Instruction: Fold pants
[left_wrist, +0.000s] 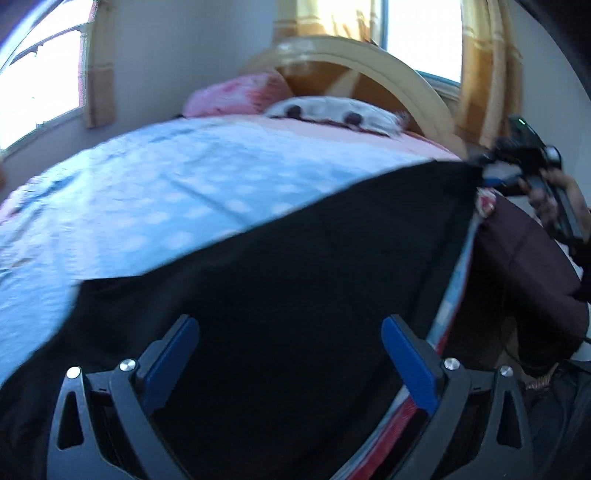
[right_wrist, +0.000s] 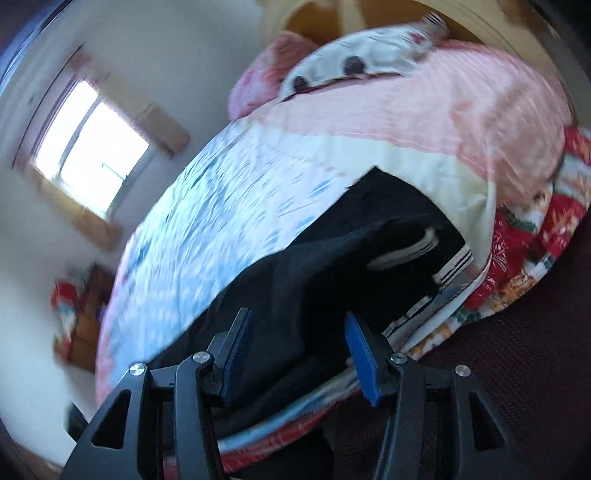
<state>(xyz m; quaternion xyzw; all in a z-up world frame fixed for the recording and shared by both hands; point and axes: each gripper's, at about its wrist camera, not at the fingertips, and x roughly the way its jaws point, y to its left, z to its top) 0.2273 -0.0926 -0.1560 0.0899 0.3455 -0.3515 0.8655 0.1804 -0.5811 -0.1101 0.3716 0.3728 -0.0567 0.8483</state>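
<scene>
At the far left of the left wrist view, a bright window (left_wrist: 40, 85) lights a bedroom where a blue dotted bedspread (left_wrist: 166, 192) covers the bed. Across the lower centre lie the black pants (left_wrist: 295, 277), spread flat on the bedspread and reaching toward the upper right. In the bottom foreground the left gripper (left_wrist: 290, 354) hovers over them, released, its blue pads (left_wrist: 408, 360) spread wide with only dark cloth showing behind them. Above, a pink pillow (left_wrist: 240, 94) and a white pillow (left_wrist: 332, 112) rest against the curved wooden headboard (left_wrist: 388, 64). At the right edge, a hand carries the right gripper (left_wrist: 484, 171) at the corner of the pants; whether it pinches the cloth cannot be told there. The right wrist view, blurred, shows those pads (right_wrist: 364, 363) half apart over white-striped black fabric, touching nothing.
</scene>
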